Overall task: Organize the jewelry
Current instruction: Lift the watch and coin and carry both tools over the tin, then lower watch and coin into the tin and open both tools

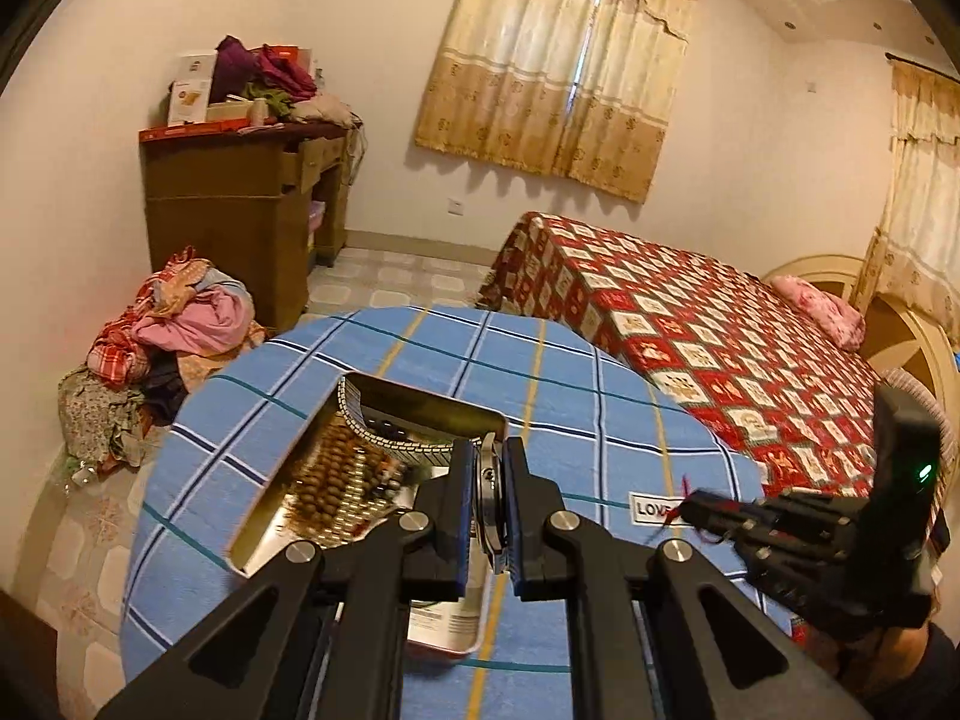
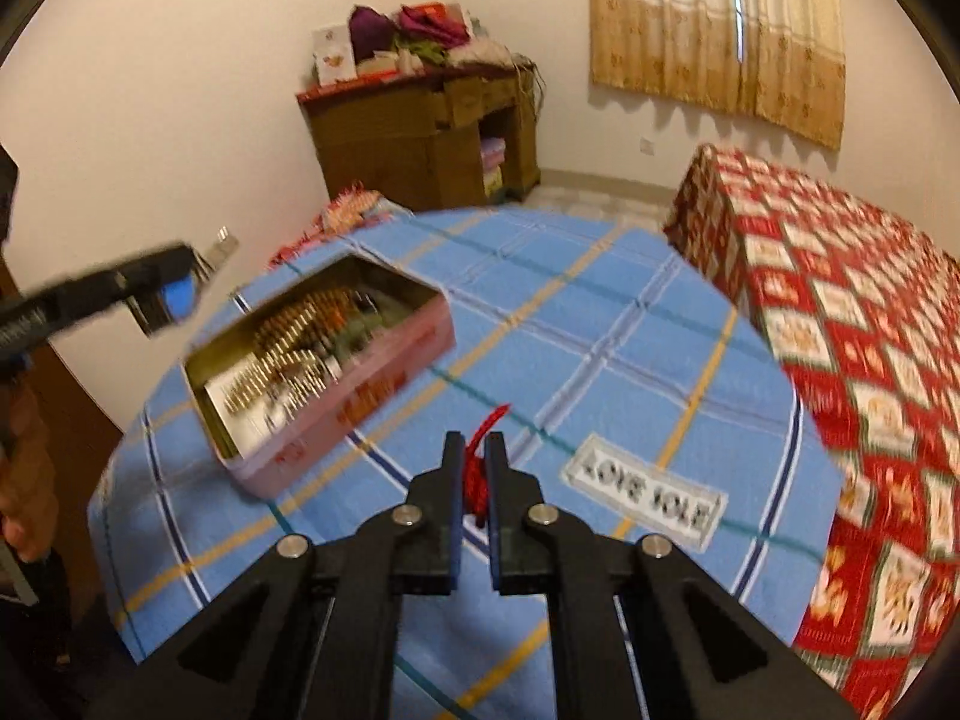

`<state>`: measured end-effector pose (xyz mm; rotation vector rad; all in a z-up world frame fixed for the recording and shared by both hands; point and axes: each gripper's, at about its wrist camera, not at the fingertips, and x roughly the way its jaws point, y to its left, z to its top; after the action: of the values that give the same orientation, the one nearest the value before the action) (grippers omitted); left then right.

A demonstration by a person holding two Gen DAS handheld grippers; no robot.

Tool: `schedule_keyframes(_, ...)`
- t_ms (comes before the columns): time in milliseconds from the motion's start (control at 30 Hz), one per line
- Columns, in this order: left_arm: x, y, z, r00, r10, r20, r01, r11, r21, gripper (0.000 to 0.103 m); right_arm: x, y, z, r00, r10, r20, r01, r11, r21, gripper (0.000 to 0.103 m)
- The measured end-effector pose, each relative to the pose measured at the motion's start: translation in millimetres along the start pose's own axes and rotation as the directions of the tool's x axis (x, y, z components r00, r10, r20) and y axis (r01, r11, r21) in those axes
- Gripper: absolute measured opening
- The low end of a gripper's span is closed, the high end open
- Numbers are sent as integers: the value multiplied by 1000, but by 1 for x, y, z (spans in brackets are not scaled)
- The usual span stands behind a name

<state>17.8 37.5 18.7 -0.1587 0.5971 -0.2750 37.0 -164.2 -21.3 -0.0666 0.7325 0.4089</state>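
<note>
Both grippers loaded over the jewelry tin

The left gripper (image 1: 485, 468) pinches a silver watch (image 1: 489, 498) above the open tin (image 2: 324, 354); the right gripper (image 2: 474, 450) clamps a red string (image 2: 480, 468) over the blue checked tabletop (image 2: 600, 330), near a label (image 2: 645, 501) reading "LOVE".

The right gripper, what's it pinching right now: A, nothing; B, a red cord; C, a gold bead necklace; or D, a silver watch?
B: the right gripper is shut on a red cord, while the watch sits in the left gripper.
</note>
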Motion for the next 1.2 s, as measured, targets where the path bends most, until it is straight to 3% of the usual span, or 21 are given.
schedule_keyframes(500, 14, 41, 0, 996, 89, -28, -90, 995, -37, 8, 22, 64, 55, 985, 142, 93, -131, 984, -120, 8)
schedule_keyframes(1200, 53, 61, -21, 983, 127, -136, -132, 991, -29, 9, 80, 86, 37, 989, 150, 8, -149, 982, -112, 8)
